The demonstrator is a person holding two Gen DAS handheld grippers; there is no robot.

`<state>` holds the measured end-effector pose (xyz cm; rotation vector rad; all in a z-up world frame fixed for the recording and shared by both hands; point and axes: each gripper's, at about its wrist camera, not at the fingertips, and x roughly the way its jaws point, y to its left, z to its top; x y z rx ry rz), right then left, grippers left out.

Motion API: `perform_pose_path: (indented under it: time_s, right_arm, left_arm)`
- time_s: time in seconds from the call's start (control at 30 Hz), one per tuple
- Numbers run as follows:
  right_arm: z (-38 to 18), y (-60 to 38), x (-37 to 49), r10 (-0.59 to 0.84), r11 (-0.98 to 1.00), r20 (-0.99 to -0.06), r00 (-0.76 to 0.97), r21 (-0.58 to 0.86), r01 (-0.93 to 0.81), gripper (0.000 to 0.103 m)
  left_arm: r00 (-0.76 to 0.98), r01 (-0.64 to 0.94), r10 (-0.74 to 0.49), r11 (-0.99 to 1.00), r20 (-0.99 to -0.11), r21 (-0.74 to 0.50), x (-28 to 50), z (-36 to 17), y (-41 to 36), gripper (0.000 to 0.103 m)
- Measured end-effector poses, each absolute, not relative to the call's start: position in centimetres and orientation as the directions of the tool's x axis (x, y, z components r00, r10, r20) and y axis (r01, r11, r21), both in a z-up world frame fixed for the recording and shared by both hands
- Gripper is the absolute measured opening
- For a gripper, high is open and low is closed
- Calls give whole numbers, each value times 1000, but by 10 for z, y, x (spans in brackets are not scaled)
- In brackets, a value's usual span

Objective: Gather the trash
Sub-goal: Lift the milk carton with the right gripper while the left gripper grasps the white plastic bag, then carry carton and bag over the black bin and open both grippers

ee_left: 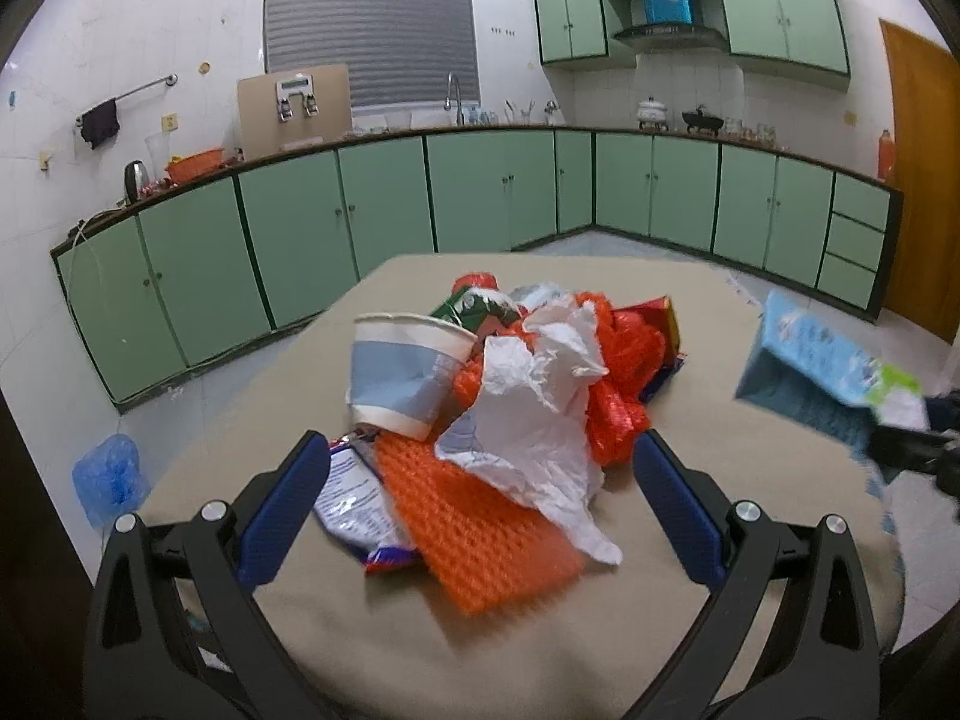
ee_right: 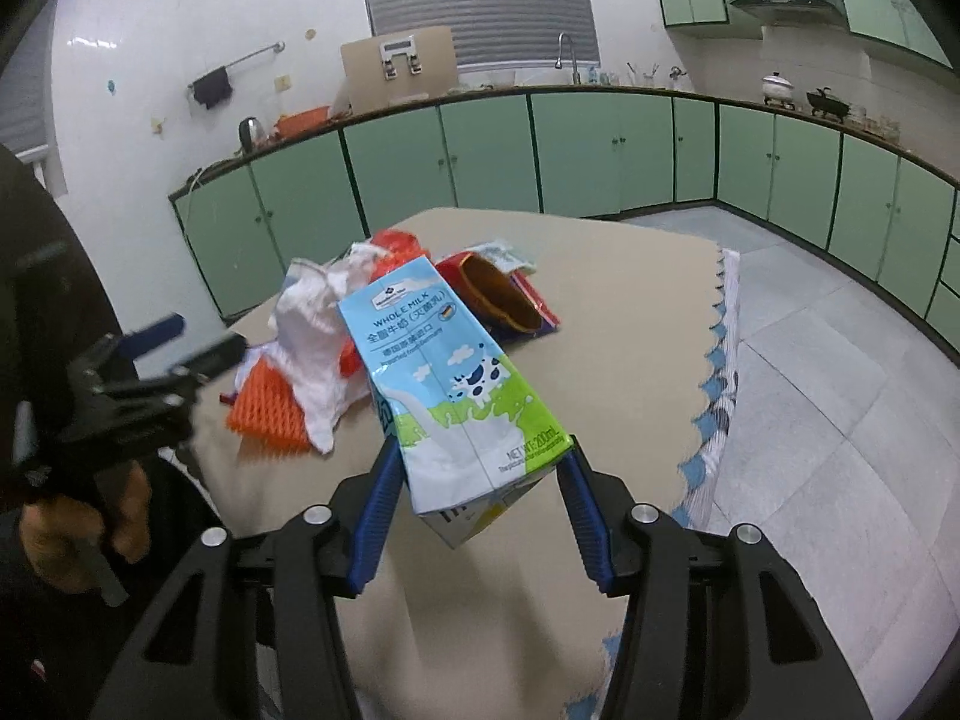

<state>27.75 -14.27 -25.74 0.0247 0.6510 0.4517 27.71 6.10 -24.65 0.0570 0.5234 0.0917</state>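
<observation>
A trash pile lies on the beige table (ee_left: 420, 648): a paper cup (ee_left: 399, 375) on its side, crumpled white paper (ee_left: 534, 414), orange foam netting (ee_left: 474, 534), orange plastic (ee_left: 624, 348) and a snack wrapper (ee_left: 354, 504). My left gripper (ee_left: 480, 468) is open, its fingers either side of the pile's near end. My right gripper (ee_right: 480, 474) is shut on a blue milk carton (ee_right: 450, 378) and holds it above the table, right of the pile. The carton also shows in the left wrist view (ee_left: 822, 360).
Green kitchen cabinets (ee_left: 480, 192) run along the far walls. A blue plastic bag (ee_left: 108, 474) lies on the floor left of the table. The table cloth's scalloped edge (ee_right: 720, 372) hangs at the right. A dark red wrapper (ee_right: 504, 300) lies behind the carton.
</observation>
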Motion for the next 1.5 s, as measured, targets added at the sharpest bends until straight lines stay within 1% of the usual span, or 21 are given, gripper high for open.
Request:
perform_pose_path:
  time_s: [0.07, 0.13, 0.17, 0.23, 0.27, 0.33, 0.4, 0.5, 0.6, 0.9, 1.03, 1.27, 1.4, 1.5]
  right_arm:
    - [-259, -143, 282, 413, 904, -580, 702, 169, -392, 52]
    - [-261, -144, 286, 415, 904, -583, 699, 180, -387, 52]
    - [-261, -144, 287, 413, 906, -584, 699, 182, -383, 52]
    - [-263, -146, 289, 414, 906, -589, 694, 188, -380, 52]
    - [-263, -146, 289, 411, 907, -591, 694, 186, -379, 52]
    - [-262, -147, 288, 407, 908, -593, 695, 183, -376, 52]
    - [-260, -147, 286, 402, 911, -591, 699, 181, -371, 52]
    - [-254, -147, 281, 401, 912, -586, 704, 183, -368, 52]
    - [-250, -149, 275, 396, 914, -583, 709, 181, -362, 52]
    - [-230, -170, 244, 354, 935, -571, 741, 190, -301, 52]
    - [-221, -188, 223, 315, 949, -560, 766, 188, -253, 52]
    - [-214, -231, 195, 234, 969, -553, 799, 198, -147, 52]
    - [-216, -258, 184, 183, 975, -562, 807, 208, -77, 52]
    - [-222, -278, 175, 127, 977, -579, 805, 214, -1, 52]
  left_arm:
    - [854, -71, 104, 994, -510, 84, 289, -253, 62, 93]
    - [838, -55, 89, 995, -539, 78, 302, -260, 64, 74]
    - [824, -41, 72, 997, -561, 66, 310, -265, 65, 71]
    - [808, -37, 64, 998, -586, 58, 319, -270, 67, 58]
    - [803, -32, 56, 998, -593, 50, 322, -272, 69, 54]
    - [800, -35, 50, 999, -598, 37, 323, -271, 72, 23]
    - [802, -21, 15, 1000, -598, -3, 319, -268, 75, 9]
    - [817, -8, -5, 1000, -577, -20, 309, -258, 76, 5]
    - [827, 0, -24, 999, -562, -43, 300, -249, 76, 4]
    - [864, 33, -72, 996, -498, -85, 267, -208, 65, 3]
    - [867, 88, -121, 992, -484, -91, 255, -195, 45, 3]
    - [849, 228, -240, 970, -471, -84, 242, -186, -13, 3]
    - [834, 294, -294, 953, -468, -75, 244, -186, -46, 3]
    - [811, 344, -334, 936, -481, -69, 249, -191, -71, 3]
